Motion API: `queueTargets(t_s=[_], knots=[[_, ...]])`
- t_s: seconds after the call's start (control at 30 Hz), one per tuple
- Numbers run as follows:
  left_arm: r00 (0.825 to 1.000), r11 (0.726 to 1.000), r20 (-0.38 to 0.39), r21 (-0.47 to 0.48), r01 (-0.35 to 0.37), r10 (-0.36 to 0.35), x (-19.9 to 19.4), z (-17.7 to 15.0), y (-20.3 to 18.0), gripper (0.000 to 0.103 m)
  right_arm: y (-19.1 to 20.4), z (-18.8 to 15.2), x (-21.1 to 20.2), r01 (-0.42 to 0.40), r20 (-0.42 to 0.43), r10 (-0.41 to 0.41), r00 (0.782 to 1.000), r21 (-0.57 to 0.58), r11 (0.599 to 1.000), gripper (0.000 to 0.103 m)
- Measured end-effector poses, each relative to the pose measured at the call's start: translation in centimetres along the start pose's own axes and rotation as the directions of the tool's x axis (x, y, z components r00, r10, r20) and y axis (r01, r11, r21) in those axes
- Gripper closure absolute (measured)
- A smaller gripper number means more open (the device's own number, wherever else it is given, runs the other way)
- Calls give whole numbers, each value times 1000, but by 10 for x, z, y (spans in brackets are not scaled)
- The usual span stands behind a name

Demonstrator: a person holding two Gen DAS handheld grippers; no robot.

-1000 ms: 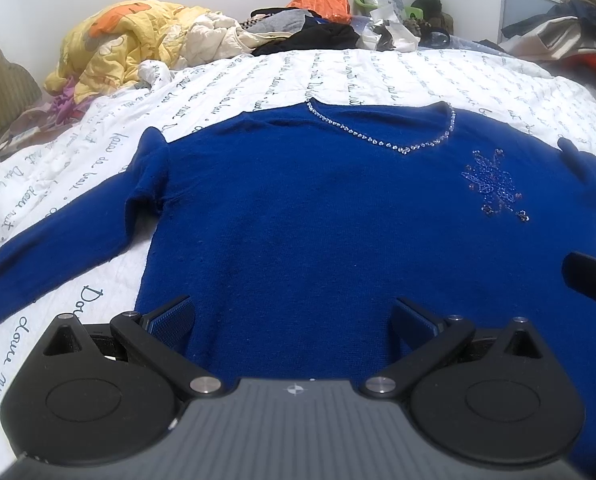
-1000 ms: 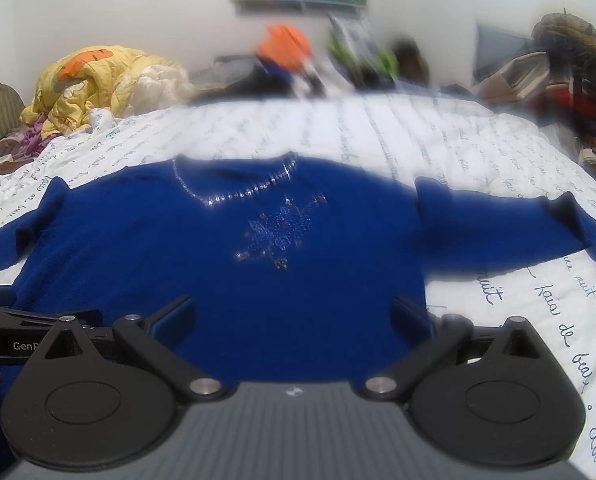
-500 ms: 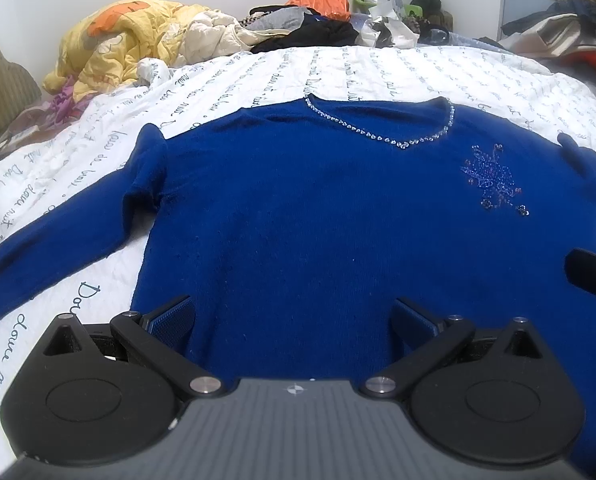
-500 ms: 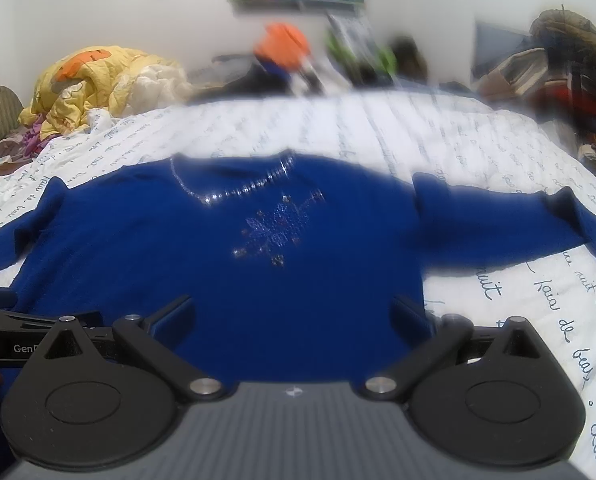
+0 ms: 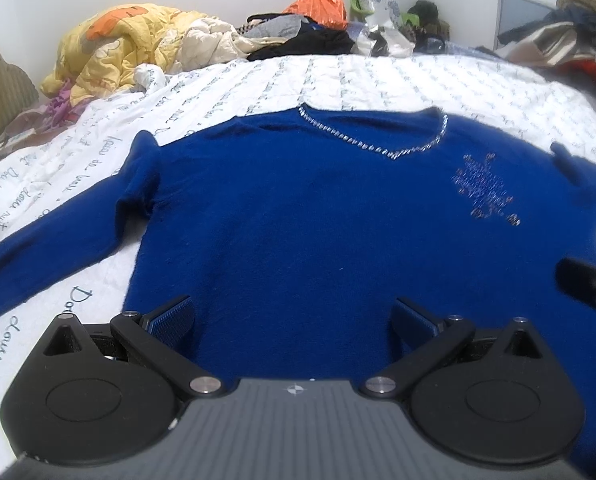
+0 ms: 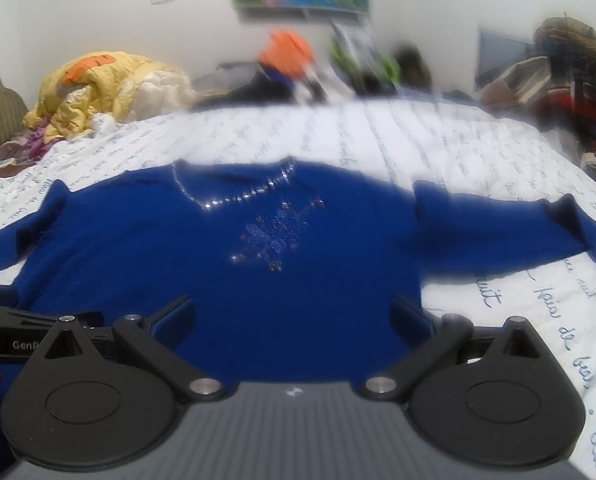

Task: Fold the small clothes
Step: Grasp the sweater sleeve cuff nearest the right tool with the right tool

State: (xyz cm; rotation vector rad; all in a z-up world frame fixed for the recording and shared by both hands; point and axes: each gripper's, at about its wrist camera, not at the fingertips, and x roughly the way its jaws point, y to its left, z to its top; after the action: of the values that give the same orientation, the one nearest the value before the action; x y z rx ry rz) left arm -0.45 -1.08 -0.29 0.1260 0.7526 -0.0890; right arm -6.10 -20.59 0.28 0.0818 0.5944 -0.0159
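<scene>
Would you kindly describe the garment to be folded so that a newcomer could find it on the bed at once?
Start at the bed's white quilt printed with cursive writing. Spread flat on its near half, front up with both sleeves out, lies the blue sweater. Unlike the yellow comforter and the clothes heaped at the far edge, it has a sparkly beaded neckline and a beaded flower on the chest.

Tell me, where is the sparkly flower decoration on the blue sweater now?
In the right wrist view the flower decoration sits on the chest of the blue sweater, just below the beaded neckline; in the left wrist view it appears at the right.
</scene>
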Motion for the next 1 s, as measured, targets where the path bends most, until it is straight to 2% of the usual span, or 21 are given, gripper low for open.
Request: queueTargets(t_s=[0.07, 0.13, 0.23, 0.33, 0.4, 0.47, 0.5, 0.53, 0.63, 0.73, 0.8, 0.83, 0.87, 0.9, 0.93, 1.0], knots=[[1000, 1000, 5, -1, 5, -5, 1, 0, -2, 0, -3, -1, -2, -14, 18, 14, 1000, -31, 999, 0], [1000, 1000, 2, 12, -4, 4, 3, -1, -4, 0, -10, -1, -4, 17, 49, -14, 999, -59, 998, 0], [1000, 1000, 1, 24, -15, 15, 4, -2, -5, 0, -35, 1, -5, 95, 78, -90, 993, -72, 993, 0], [1000, 1000, -3, 23, -19, 19, 5, -2, -3, 0, -78, 4, 0, 195, 88, -190, 978, -49, 980, 0], [1000, 1000, -6, 18, -22, 22, 5, -2, -2, 0, -117, 7, 8, 304, 75, -301, 951, -33, 952, 0], [1000, 1000, -12, 17, -21, 21, 5, -2, -1, 0, -158, 7, 17, 437, 58, -435, 898, -7, 900, 0], [1000, 1000, -14, 19, -21, 21, 5, -2, -1, 0, -176, 8, 22, 478, 48, -478, 877, 2, 878, 0], [1000, 1000, -15, 21, -20, 21, 5, -2, -2, 0, -195, 8, 26, 498, 37, -498, 866, 9, 867, 0], [1000, 999, -18, 32, -20, 20, 6, -3, -3, 0, -246, 9, 43, 498, -15, -498, 867, 40, 866, 1], [1000, 999, -22, 31, -21, 22, 6, -3, -1, 0, -276, 8, 58, 497, -72, -492, 867, 70, 865, 19], [999, 999, -24, 27, -22, 23, 7, -4, 0, 0, -291, 7, 57, 450, -65, -446, 893, 137, 882, 31], [999, 999, -25, 27, -24, 25, 7, -3, 0, 0, -297, 8, 58, 445, -69, -439, 896, 161, 881, 36], [999, 999, -25, 27, -27, 27, 7, -3, 0, 0, -301, 10, 57, 456, -70, -451, 890, 179, 872, 49], [999, 999, -25, 26, -28, 29, 7, -3, 1, 0, -304, 11, 57, 470, -78, -464, 882, 188, 862, 67], [999, 999, -26, 25, -29, 30, 7, -3, 2, 0, -307, 12, 53, 480, -85, -472, 877, 201, 854, 74], [999, 999, -27, 21, -29, 29, 7, -4, 3, 0, -319, 12, 45, 460, -92, -452, 887, 254, 851, 90]])
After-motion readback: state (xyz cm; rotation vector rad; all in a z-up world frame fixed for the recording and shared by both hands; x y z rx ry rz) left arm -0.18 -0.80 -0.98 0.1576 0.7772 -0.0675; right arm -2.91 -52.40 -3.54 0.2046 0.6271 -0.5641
